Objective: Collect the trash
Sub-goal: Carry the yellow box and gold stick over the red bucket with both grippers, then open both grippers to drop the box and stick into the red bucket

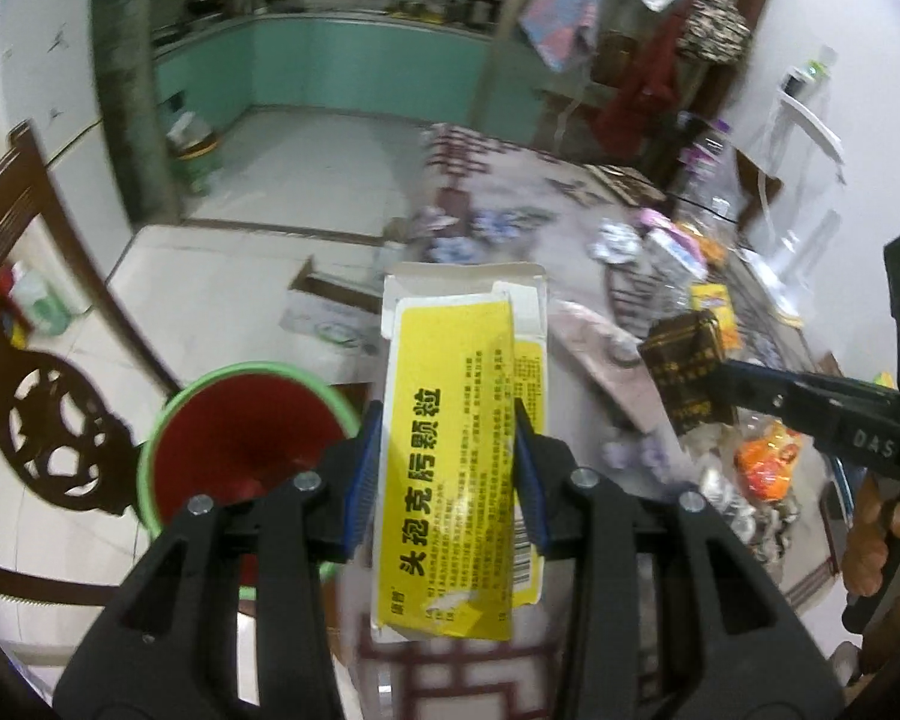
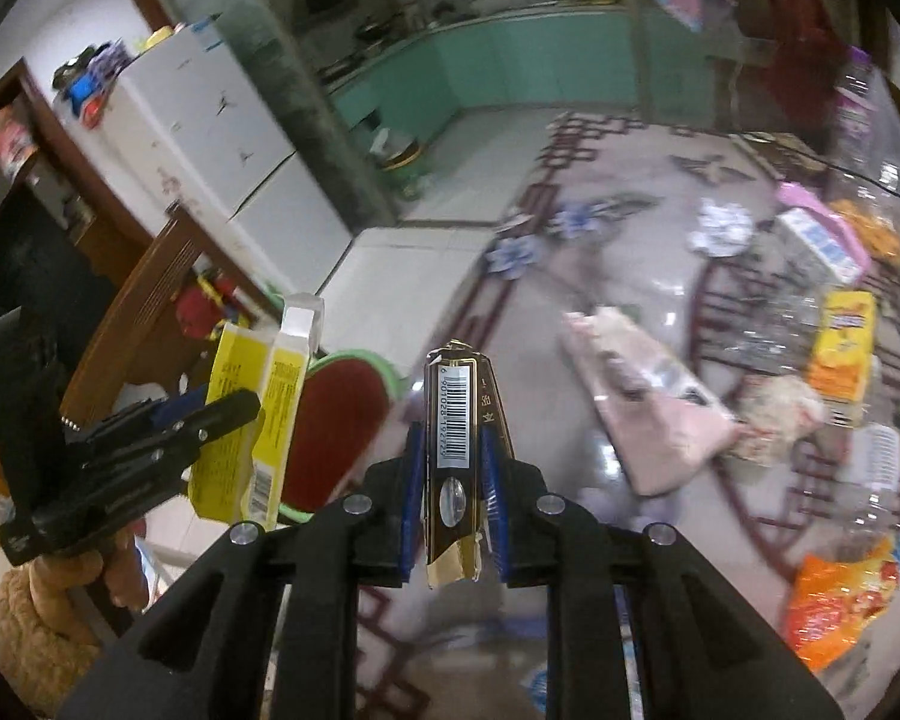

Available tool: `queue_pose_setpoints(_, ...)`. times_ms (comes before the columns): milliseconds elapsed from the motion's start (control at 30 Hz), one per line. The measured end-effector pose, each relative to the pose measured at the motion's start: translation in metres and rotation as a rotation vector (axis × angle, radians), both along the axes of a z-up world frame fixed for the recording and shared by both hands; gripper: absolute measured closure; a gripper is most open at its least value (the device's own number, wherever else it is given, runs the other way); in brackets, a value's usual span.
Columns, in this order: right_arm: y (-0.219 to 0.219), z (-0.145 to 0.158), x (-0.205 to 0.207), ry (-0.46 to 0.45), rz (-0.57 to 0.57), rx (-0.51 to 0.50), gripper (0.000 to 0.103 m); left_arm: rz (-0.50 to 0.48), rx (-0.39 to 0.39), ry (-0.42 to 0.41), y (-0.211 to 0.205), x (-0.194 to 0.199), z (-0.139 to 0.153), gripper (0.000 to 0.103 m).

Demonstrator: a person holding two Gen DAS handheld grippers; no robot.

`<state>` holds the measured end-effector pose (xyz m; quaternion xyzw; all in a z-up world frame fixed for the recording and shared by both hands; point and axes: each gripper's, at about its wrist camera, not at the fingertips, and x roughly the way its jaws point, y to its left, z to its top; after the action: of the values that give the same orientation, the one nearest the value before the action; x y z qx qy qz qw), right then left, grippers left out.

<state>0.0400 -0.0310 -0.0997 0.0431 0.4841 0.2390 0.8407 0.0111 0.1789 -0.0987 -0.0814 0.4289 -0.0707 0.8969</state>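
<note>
My left gripper [image 1: 450, 420] is shut on a flattened yellow and white medicine box [image 1: 462, 450], held above the table edge; the box also shows in the right wrist view [image 2: 258, 414]. A red bin with a green rim [image 1: 240, 438] stands just left of it, below. My right gripper [image 2: 453, 438] is shut on a dark brown and gold cigarette pack [image 2: 455, 450] with a barcode; the pack shows at the right in the left wrist view [image 1: 687, 375]. The bin shows between the grippers in the right wrist view [image 2: 336, 420].
The glass table [image 2: 630, 210] carries scattered trash: a pink bag [image 2: 648, 408], an orange snack wrapper [image 2: 840, 600], a yellow packet [image 2: 843, 336], crumpled papers [image 2: 720, 228] and plastic bottles. A dark wooden chair [image 1: 36, 372] stands at the left. A cardboard box [image 1: 330, 312] lies on the floor.
</note>
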Motion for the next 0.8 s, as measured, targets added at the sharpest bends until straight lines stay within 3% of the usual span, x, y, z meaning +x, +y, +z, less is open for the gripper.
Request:
queue_pose_setpoints(433, 0.12, -0.027, 0.018, 0.046, 0.133, -0.031, 0.085, 0.122, 0.011, 0.059, 0.108, -0.007, -0.028, 0.064)
queue_pose_setpoints(800, 0.179, -0.062, 0.034, 0.125, 0.152, -0.036, 0.084, 0.083, -0.003, 0.121, 0.146, 0.015, -0.052, 0.064)
